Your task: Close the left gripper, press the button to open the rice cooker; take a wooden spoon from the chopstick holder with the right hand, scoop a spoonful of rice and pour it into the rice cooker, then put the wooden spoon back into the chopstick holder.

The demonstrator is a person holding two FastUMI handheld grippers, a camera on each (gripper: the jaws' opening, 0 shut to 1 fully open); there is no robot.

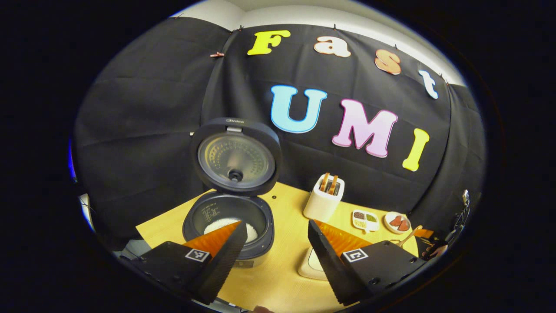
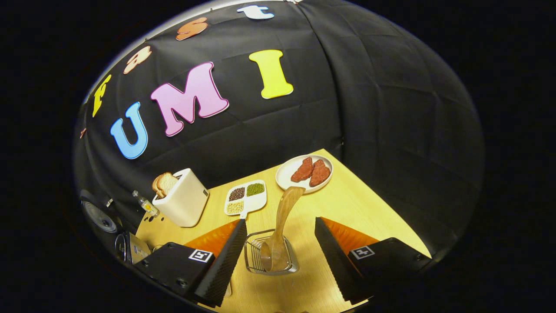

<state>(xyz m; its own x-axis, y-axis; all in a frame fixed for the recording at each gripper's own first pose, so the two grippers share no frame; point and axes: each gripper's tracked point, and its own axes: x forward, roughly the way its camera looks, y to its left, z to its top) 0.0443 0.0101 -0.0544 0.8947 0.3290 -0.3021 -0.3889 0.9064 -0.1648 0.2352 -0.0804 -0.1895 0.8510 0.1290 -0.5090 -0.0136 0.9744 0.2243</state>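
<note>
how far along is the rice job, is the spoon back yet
Nearly finished, it seems. The dark round rice cooker stands with its lid up and white rice in the pot. The long wooden spoon stands in the wire chopstick holder, and the right tongs are open around it, not gripping. The left tongs are open, holding nothing. What's left: pulling the right tongs clear.

the left gripper view is looking forward and slightly down over the surface (image 1: 282, 278), close to the open rice cooker (image 1: 229, 226) beyond its left finger. the right gripper view is looking steeply down, near the chopstick holder (image 2: 270, 257) between its fingers. both are sharing the toaster (image 1: 323, 198), seasoning dish (image 1: 365, 220) and plate (image 1: 397, 222).
</note>
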